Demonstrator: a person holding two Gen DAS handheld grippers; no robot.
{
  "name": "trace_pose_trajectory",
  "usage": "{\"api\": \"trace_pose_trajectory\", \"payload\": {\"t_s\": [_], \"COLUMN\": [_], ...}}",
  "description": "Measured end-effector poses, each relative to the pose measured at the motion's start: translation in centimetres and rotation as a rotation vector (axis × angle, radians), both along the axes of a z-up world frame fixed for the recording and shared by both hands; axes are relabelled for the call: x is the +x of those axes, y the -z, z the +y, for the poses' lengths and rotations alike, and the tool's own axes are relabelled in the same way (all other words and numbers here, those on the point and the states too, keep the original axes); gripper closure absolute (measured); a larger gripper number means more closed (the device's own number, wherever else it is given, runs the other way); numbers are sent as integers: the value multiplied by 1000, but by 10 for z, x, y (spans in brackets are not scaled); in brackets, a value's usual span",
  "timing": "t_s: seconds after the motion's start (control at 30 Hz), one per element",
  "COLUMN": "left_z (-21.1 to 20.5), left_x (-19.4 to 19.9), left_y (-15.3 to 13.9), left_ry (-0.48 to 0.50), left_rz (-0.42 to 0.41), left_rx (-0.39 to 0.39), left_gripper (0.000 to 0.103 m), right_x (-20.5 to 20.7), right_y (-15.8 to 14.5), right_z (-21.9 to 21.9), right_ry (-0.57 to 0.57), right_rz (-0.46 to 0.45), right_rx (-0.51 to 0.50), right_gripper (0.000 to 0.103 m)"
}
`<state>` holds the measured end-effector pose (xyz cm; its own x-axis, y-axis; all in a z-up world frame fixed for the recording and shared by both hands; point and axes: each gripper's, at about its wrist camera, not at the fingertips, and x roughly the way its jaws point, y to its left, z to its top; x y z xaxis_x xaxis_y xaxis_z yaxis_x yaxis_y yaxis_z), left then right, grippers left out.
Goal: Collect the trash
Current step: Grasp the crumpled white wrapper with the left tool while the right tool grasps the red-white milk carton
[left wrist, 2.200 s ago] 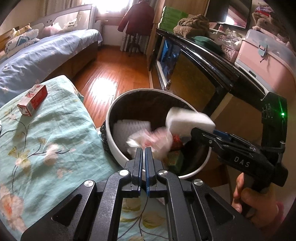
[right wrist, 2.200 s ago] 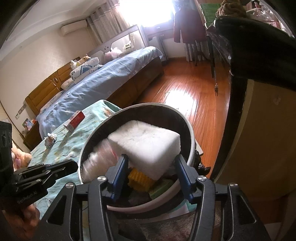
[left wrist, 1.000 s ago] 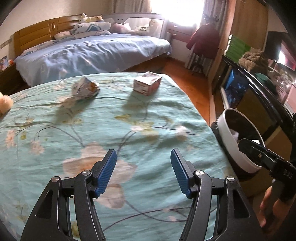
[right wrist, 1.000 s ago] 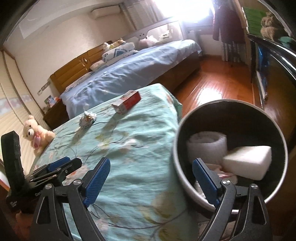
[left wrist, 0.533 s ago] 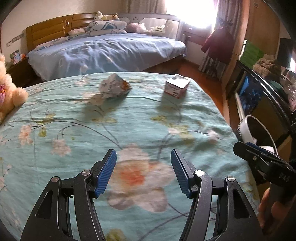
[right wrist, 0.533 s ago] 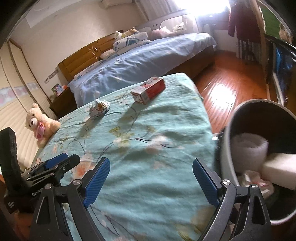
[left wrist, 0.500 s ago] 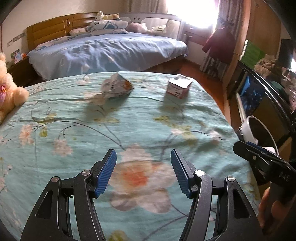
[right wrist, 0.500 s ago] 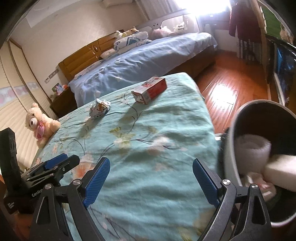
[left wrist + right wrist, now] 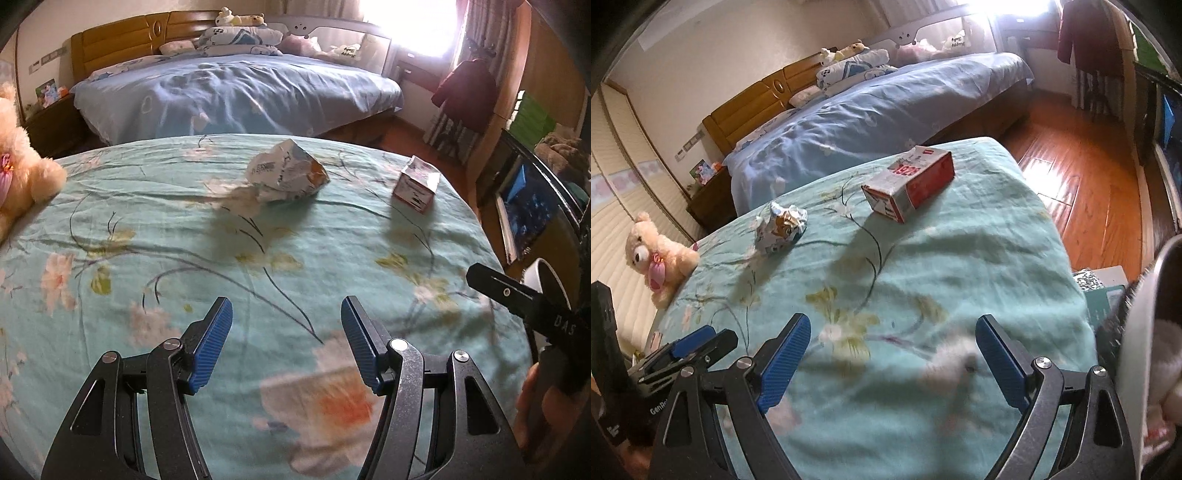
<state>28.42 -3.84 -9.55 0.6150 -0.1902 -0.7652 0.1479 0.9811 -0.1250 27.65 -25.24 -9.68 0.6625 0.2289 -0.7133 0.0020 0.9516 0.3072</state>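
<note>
A crumpled paper wrapper lies on the green floral bedspread, ahead of my open, empty left gripper. A red and white carton lies to its right near the bed's edge. In the right wrist view the wrapper and the carton lie far ahead of my open, empty right gripper. The white trash bin stands at the far right beside the bed, with white trash inside. Its rim shows behind the right gripper's body in the left wrist view.
A cream teddy bear sits at the bedspread's left edge. A second bed with blue bedding stands behind. A dark cabinet lines the right side, across a strip of wooden floor.
Both grippers have swung away from the bin toward the bedspread. The wrapper and carton now look nearer. The bin has slid to the right edge of both views.
</note>
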Motion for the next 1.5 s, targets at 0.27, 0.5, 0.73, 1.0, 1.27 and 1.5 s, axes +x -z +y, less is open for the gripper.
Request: {"api": "trace_pose_trajectory", "payload": {"t_s": [0.27,0.5,0.73,1.0,1.27,1.5], "left_z": [3,4,3,-3,-8,-12], "left_x": [35,64,91,112,119,98], "left_y": [1,2,4,10,15,6], "left_ry": [15,24,16,11,40,66], "left_rz": [-7,-7,-1,8,25,-13], "left_rx": [4,-12,-39,-74,-78,-56], "left_gripper": [38,36,35,34,87,96], "right_x": [37,70,101,127,127,110], "right_y": [2,7,5,10,12,8], "right_z": [7,10,0,2,7,-2], "right_ry": [1,12,76,111,131,96], "right_rz": [9,32,39,60,31,11], "right_rx": [-7,-24,12,-15,-119,-110], "right_gripper": [11,11,11,11,38,48]}}
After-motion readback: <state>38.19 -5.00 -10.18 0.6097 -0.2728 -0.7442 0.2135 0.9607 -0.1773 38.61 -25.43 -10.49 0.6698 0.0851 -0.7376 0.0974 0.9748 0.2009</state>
